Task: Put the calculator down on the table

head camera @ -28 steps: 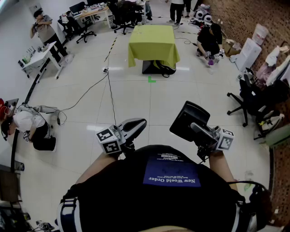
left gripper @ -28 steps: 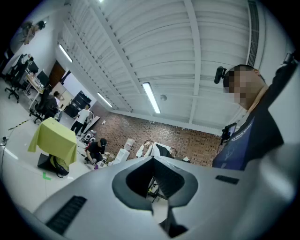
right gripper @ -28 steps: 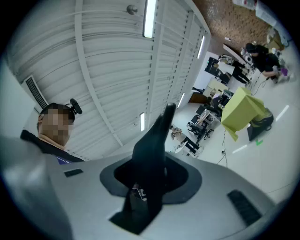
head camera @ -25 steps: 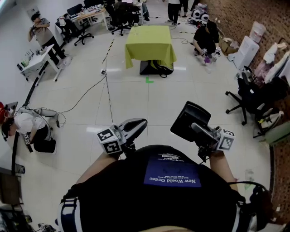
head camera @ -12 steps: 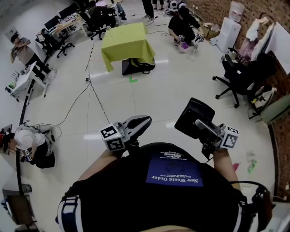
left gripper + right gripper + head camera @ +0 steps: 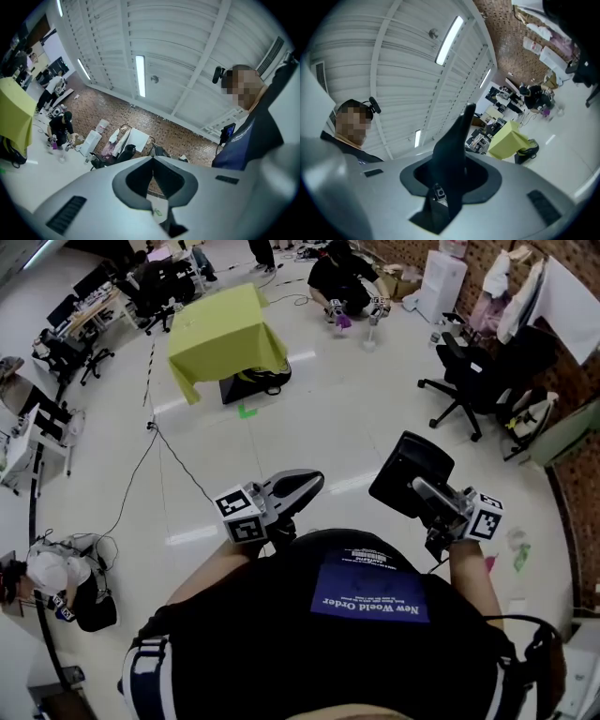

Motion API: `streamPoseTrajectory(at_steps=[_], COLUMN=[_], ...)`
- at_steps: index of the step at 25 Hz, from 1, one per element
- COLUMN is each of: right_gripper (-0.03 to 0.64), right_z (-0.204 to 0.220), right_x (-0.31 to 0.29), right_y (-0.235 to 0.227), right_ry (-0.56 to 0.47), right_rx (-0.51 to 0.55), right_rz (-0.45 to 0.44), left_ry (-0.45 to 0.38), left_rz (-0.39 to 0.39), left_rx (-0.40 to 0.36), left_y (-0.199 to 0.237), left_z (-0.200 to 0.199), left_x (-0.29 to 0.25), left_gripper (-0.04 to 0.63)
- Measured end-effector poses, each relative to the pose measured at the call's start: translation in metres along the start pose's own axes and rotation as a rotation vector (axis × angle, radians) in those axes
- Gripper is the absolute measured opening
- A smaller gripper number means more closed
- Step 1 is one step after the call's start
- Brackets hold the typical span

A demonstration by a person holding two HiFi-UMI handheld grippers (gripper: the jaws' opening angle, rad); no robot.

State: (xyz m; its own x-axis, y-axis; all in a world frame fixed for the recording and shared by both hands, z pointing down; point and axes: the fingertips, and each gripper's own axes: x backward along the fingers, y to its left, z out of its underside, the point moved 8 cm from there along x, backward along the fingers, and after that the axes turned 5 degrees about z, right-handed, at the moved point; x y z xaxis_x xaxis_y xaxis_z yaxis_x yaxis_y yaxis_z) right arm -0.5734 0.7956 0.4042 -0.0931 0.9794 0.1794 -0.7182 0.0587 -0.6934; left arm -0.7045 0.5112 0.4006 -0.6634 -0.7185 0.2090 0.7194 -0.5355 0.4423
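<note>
Through the head view, the whole room has swung since a second ago. The table (image 6: 217, 332) with its yellow-green cloth sat at upper centre then; now it lies at upper left and looks skewed, well apart from both tools. The green floor mark (image 6: 246, 411) in front of it has slid left with it. The crouching person (image 6: 339, 276), who was at upper right beside the brick wall, now shows at the top centre. The black office chair (image 6: 461, 371) has come in from the right edge. The person sitting on the floor (image 6: 52, 579) has dropped from mid-left to lower left.

The tools themselves keep the same pose before the operator's chest. My right gripper (image 6: 424, 489) stays clamped on the calculator (image 6: 410, 471), a dark slab that sticks up and forward from the jaws, over bare floor rather than over the table. In the right gripper view, the calculator (image 6: 453, 145) shows edge-on between the jaws of the right gripper (image 6: 451, 177), with the table (image 6: 510, 140) small in the distance.

My left gripper (image 6: 313, 480) has its jaws together on nothing, as before. The left gripper view shows the left gripper (image 6: 152, 160) with tips meeting, against ceiling and brick wall.
</note>
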Motion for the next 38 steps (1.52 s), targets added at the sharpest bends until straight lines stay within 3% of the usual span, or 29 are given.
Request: streamPoseTrajectory(at_steps=[7,11,16,20,24,30,38], right_gripper=[0.109,0.109,0.109,0.109,0.109,0.109,0.109], right_z=[-0.059,-0.085,-0.121,-0.17,-0.212,-0.306,-0.346], right_x=[-0.065,-0.096,-0.093,-0.08,-0.085,-0.092,-0.14], right_y=[-0.036,-0.059,-0.112,-0.172,-0.21,-0.29,-0.362], right_ry=[-0.082,-0.124,-0.132,-0.116,-0.066,0.01,0.029], right_rx=[0.038,0.034,0.012,0.011,0.009,0.013,-0.003], right_rz=[0.087,0.115,0.128,0.1,0.066,-0.004,-0.01], left_ry=[0.084,0.104,0.094,0.091,0.033,0.002,0.014], left_rz=[0.105,0.137,0.15,0.094,0.028,-0.049,-0.069], left_rx=[-0.062,-0.048,-0.012,-0.041,-0.048,-0.075,-0.056], left_y=[0.112,0.165,0.209,0.247,0.268,0.317,0.396], left_z=[-0.064,-0.093,-0.1,-0.102,-0.111,-0.129,-0.144], left_x=[-0.017,-0.031,-0.076,-0.123,-0.154,-0.233,-0.253], left_gripper=[0.008,0.008,0.008,0.008,0.008,0.008,0.008])
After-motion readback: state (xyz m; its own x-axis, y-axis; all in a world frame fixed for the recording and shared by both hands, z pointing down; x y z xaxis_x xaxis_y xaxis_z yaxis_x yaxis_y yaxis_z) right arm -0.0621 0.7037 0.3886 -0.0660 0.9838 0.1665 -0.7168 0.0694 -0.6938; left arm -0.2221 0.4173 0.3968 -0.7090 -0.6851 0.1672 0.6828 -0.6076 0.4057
